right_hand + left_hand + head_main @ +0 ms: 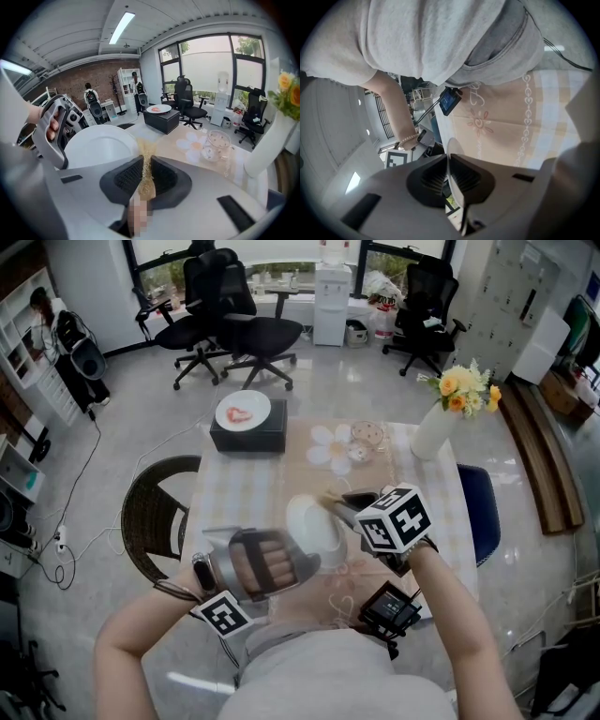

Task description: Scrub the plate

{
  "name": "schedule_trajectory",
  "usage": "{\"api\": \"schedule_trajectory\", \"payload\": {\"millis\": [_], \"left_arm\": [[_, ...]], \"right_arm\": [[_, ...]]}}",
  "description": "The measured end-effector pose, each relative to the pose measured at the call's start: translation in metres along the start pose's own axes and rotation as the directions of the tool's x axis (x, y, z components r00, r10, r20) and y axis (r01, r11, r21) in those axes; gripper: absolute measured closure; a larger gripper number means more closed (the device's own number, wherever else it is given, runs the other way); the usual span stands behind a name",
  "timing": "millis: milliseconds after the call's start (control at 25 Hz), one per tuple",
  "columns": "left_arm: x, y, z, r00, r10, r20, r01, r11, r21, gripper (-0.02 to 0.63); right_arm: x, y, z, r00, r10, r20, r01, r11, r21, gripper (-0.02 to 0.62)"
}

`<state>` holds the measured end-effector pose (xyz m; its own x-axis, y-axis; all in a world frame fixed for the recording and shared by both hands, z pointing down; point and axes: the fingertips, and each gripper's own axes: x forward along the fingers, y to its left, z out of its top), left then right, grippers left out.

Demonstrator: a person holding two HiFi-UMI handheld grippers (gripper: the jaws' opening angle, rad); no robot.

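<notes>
A white plate is held tilted above the table's near half. My left gripper is shut on its near rim; in the left gripper view the plate shows edge-on, pinched in my left gripper. My right gripper is shut on a scrub brush with straw-coloured bristles, whose tip lies at the plate's right rim. In the right gripper view the brush sticks out of my right gripper, next to the white plate.
On the cloth-covered table stand a black box bearing a red-smeared plate, a glass jar and a white vase of flowers. A small black device hangs at the near edge. A wicker chair stands left, a blue seat right.
</notes>
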<state>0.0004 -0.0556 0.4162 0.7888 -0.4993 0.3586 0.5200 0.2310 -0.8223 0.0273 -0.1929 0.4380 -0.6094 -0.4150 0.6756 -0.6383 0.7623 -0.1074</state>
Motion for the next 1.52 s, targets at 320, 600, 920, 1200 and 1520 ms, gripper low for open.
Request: {"api": "schedule_trajectory", "payload": {"millis": [320, 600, 920, 1200, 1520], "left_arm": [[0.000, -0.002, -0.012, 0.999, -0.001, -0.038, 0.000, 0.999, -0.033, 0.584], [0.000, -0.007, -0.019, 0.998, -0.010, -0.062, 0.006, 0.997, -0.076, 0.584], [0.003, -0.014, -0.032, 0.996, -0.028, -0.083, 0.007, 0.970, -0.243, 0.584], [0.005, -0.021, -0.041, 0.995, -0.049, -0.086, -0.001, 0.866, -0.500, 0.584], [0.005, -0.019, -0.066, 0.990, -0.023, -0.140, -0.100, 0.588, -0.802, 0.586]], "right_arm": [[-0.007, -0.002, -0.019, 1.000, -0.010, -0.016, 0.010, 1.000, 0.026, 0.543], [-0.016, 0.001, -0.034, 1.000, -0.004, -0.028, 0.005, 0.999, 0.031, 0.543], [-0.041, 0.001, -0.033, 1.000, -0.009, 0.023, 0.008, 0.999, 0.036, 0.543], [-0.056, -0.004, -0.025, 0.995, -0.026, 0.093, 0.018, 0.996, 0.085, 0.543], [-0.064, -0.010, -0.020, 0.990, -0.040, 0.137, 0.024, 0.993, 0.119, 0.543]]}}
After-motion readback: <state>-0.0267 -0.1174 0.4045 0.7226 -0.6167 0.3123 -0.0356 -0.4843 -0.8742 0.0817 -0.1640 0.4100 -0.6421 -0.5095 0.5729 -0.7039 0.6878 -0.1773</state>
